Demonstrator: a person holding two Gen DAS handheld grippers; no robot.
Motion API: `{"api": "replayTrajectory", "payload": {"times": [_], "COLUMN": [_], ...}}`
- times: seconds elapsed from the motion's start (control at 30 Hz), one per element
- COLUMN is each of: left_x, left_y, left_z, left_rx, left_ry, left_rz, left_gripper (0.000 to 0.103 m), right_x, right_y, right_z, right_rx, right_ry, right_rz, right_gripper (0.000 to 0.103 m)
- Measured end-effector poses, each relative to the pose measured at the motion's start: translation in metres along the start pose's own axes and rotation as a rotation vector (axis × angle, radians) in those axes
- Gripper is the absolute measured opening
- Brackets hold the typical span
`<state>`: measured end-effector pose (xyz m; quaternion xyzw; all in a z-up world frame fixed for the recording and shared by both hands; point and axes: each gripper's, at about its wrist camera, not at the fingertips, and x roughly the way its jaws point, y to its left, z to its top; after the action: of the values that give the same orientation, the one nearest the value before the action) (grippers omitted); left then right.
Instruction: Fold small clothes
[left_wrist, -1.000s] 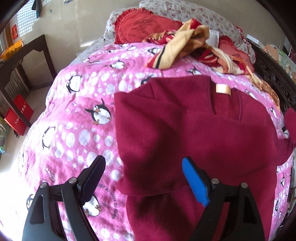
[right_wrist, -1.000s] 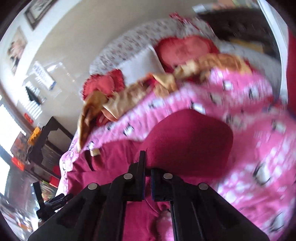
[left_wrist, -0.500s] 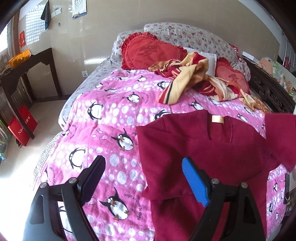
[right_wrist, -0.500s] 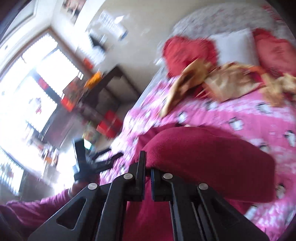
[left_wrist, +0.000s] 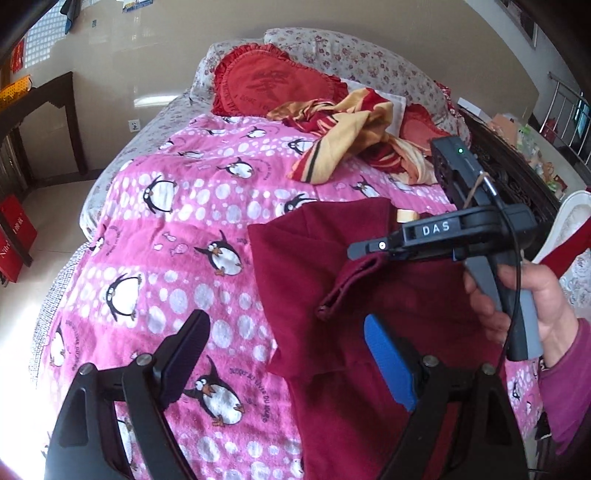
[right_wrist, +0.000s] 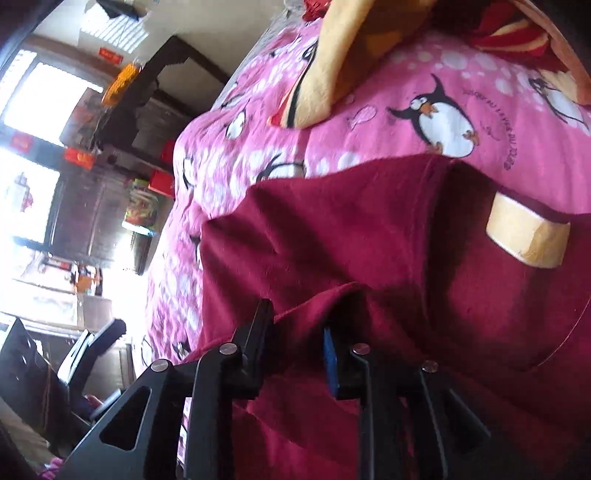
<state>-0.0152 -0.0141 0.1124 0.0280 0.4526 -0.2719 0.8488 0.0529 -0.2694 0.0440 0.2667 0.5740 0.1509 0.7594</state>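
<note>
Left wrist view: the maroon top (left_wrist: 354, 295) lies spread on the penguin blanket (left_wrist: 177, 229) over the bed, its near side already folded in, likely to narrow it.
Sleeve cuff (left_wrist: 351, 284): hangs just under the right gripper (left_wrist: 369, 248), brought across the body for the second fold.
Right gripper jaws: have just been opening, now a narrow gap with the maroon fold between them, apparently letting go.
Left gripper (left_wrist: 288, 354): jaws spread wide, empty, hovering over the top's near edge, probably clear until the sleeve settles.
Striped garment (left_wrist: 343, 144): heaped near the pillows, waiting.
</note>
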Motion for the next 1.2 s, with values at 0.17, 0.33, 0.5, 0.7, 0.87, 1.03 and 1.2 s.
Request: {"api": "replayTrajectory", "payload": {"times": [0.17, 0.33, 0.5, 0.7, 0.87, 1.03, 1.2], "left_x": [0.012, 0.042, 0.074, 0.089, 0.072, 0.054, 0.047], "left_y": [-0.016, -0.026, -0.026, -0.034, -0.035, -0.042, -0.037], "left_z": [0.001, 0.013, 0.021, 0.023, 0.029, 0.032, 0.028], "left_rx": [0.06, 0.076, 0.058, 0.069, 0.043, 0.071, 0.029], "left_ry": [-0.017, -0.046, 0.005, 0.08, 0.086, 0.075, 0.094], "left_rz": [-0.009, 0.026, 0.051, 0.037, -0.025, -0.042, -0.062], "left_gripper": [0.097, 0.097, 0.09, 0.018, 0.008, 0.007, 0.007], "right_x": [-0.057, -0.134, -0.193, -0.189, -0.173, -0.18, -0.159], "right_y": [-0.01, -0.048, -0.09, -0.116, -0.114, -0.096, -0.101], "right_z": [-0.031, -0.093, -0.176, -0.21, -0.203, -0.216, -0.212], "right_rx": [-0.01, 0.01, 0.038, 0.068, 0.048, -0.072, -0.093], "right_ry": [-0.122, -0.254, -0.398, -0.374, -0.357, -0.364, -0.322], "right_rz": [0.093, 0.018, -0.31, -0.4, -0.446, -0.433, -0.571], "right_gripper": [0.024, 0.025, 0.029, 0.029, 0.029, 0.033, 0.032]}}
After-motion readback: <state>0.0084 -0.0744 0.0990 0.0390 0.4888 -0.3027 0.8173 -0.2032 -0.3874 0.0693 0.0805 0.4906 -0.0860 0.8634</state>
